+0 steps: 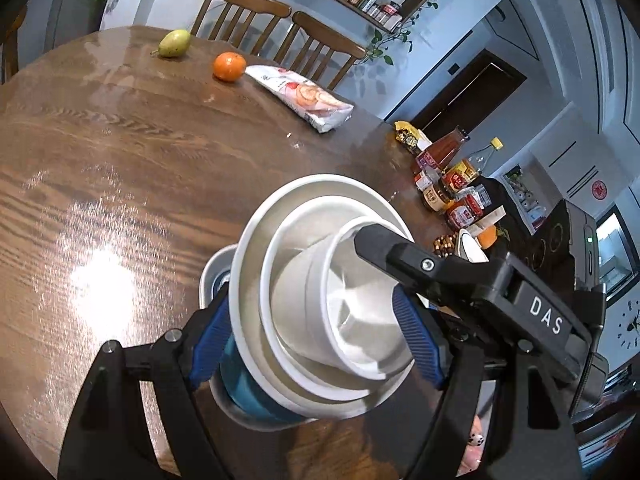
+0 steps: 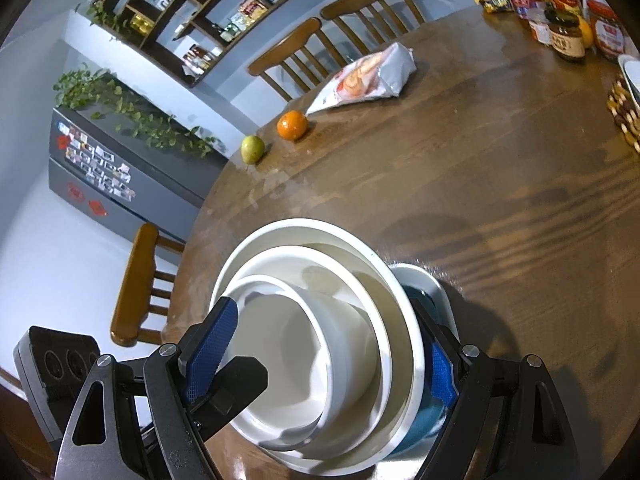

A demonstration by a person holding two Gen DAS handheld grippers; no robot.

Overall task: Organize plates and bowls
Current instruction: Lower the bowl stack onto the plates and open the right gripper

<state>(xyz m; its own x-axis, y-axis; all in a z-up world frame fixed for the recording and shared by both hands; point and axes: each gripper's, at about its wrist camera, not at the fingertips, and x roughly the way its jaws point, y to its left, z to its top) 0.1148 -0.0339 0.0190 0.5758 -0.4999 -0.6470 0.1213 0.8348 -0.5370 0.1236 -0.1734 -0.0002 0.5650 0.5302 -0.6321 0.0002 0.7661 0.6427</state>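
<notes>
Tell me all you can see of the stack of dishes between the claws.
The stack of dishes is three white, glossy, ceramic-looking pieces nested by size, smallest bowl innermost, over a blue dish and a pale plate rim. It appears tilted over the wooden table. Both claws' blue pads flank it; whether they press on it is unclear.

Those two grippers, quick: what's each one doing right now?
Left gripper: closed on the stack of bowls, one finger inside, one outside.
Right gripper: closed on the same stack from the opposite side.
</notes>
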